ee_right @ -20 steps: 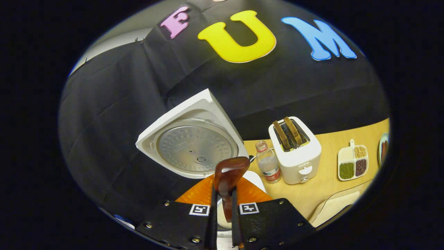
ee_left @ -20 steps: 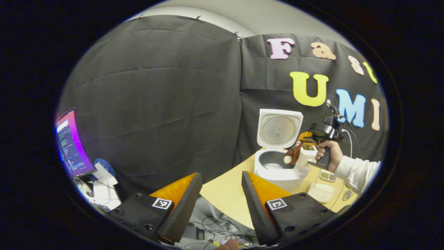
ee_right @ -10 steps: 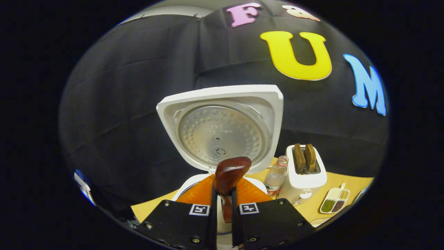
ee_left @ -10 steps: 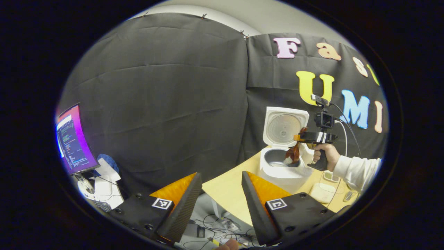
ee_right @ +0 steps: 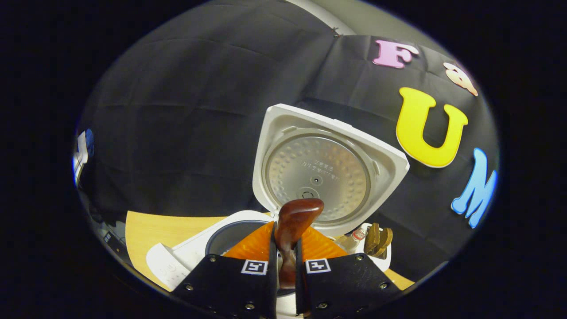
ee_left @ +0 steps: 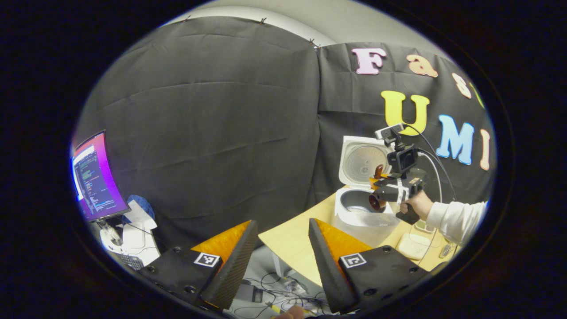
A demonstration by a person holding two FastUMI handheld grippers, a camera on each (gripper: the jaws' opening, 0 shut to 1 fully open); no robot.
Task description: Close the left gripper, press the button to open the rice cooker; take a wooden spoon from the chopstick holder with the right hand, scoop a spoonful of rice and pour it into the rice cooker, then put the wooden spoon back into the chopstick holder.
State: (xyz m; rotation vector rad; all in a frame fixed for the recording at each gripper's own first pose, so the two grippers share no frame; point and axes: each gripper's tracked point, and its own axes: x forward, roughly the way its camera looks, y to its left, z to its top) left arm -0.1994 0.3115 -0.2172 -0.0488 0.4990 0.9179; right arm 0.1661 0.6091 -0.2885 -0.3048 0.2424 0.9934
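Over the open rice cooker (ee_right: 195, 254) your right gripper (ee_right: 283, 274) was clenched on the wooden spoon (ee_right: 294, 219), your left gripper (ee_left: 279, 248) hung released and well apart by the table (ee_left: 288, 243) edge, and, judging by that thin grip, a quick wrist roll could have twisted the spoon loose.

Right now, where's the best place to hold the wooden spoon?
Probably right where the right gripper has it: on the narrow handle of the wooden spoon, one finger on each flat side. The handle is slim enough to fit between the fingers, and it keeps them away from the wide bowl end that tips over the rice cooker.
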